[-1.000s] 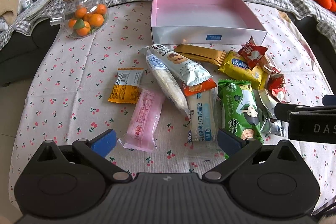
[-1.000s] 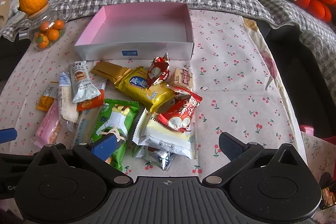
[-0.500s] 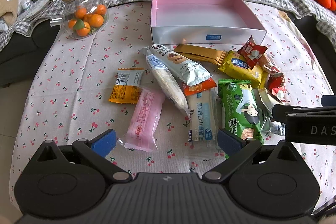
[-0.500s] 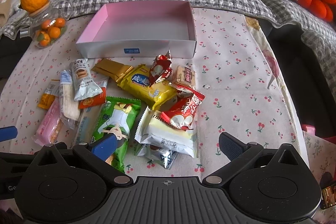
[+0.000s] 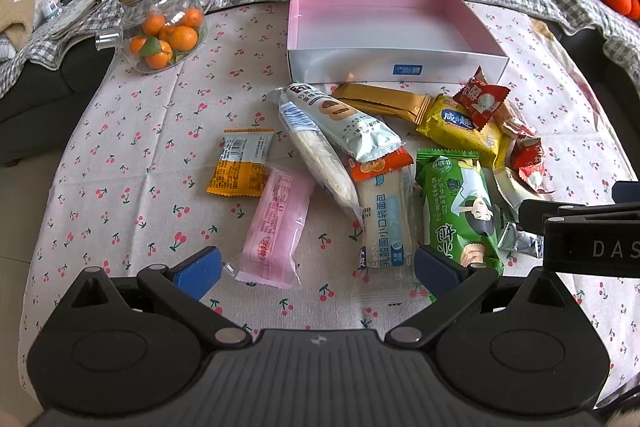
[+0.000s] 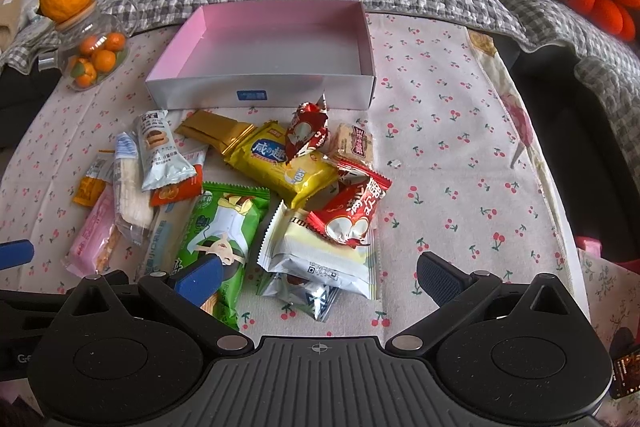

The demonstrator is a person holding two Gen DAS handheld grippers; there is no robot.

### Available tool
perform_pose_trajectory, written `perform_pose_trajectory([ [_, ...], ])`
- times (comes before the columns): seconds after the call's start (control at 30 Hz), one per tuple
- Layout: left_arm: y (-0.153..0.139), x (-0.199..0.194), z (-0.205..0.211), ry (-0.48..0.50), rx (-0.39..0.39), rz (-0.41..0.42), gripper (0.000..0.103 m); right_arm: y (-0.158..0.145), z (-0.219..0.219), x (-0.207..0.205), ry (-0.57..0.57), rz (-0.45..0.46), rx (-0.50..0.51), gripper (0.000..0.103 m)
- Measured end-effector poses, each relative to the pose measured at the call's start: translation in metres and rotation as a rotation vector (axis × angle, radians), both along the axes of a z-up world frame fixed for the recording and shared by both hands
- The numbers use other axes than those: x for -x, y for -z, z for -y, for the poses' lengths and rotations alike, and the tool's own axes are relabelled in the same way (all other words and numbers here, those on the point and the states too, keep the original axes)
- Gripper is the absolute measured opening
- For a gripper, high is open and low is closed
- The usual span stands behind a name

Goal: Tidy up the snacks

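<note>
Since the pictures from 1 second ago, the right claw (image 6: 318,277) has eased forward over the pile: the pink box (image 6: 260,93) and the snacks now sit a little lower and nearer in its view, while the left view is nearly unchanged. No packet has shifted and the box holds nothing, so the sorting has not begun; this reads as an approach to a first pick.

Both claws are spread wide apart and carry nothing. The left claw (image 5: 318,269) hovers with the pink packet (image 5: 278,229) just ahead, toward its left finger, and a white bread packet (image 5: 384,219) ahead toward its right finger. The pink packet's long axis runs away from the claw, leaning slightly right, its sealed end nearest.

Just ahead of the right claw lies a white-and-yellow packet (image 6: 320,251), its long axis slanting across the gap, with a red packet (image 6: 352,211) resting on its far end. The green packet (image 6: 220,227) runs lengthwise away, partly under the left finger. All lie on the cherry-print desk (image 6: 440,147), with the box beyond the pile.
</note>
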State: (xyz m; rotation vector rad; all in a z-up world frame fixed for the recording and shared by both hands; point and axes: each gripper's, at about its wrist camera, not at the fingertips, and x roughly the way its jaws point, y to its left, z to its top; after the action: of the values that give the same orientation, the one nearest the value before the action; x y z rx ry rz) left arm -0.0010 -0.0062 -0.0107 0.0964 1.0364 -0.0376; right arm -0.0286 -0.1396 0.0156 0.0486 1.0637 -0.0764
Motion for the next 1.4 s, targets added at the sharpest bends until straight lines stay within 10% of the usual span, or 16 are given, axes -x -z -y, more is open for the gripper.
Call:
perform_pose_trajectory([
  [1.4,-0.025,-0.06,-0.022,0.046,0.055,0.049,0.102,-0.014,0.031,-0.065,0.017,-0.046,-0.135,0.103],
])
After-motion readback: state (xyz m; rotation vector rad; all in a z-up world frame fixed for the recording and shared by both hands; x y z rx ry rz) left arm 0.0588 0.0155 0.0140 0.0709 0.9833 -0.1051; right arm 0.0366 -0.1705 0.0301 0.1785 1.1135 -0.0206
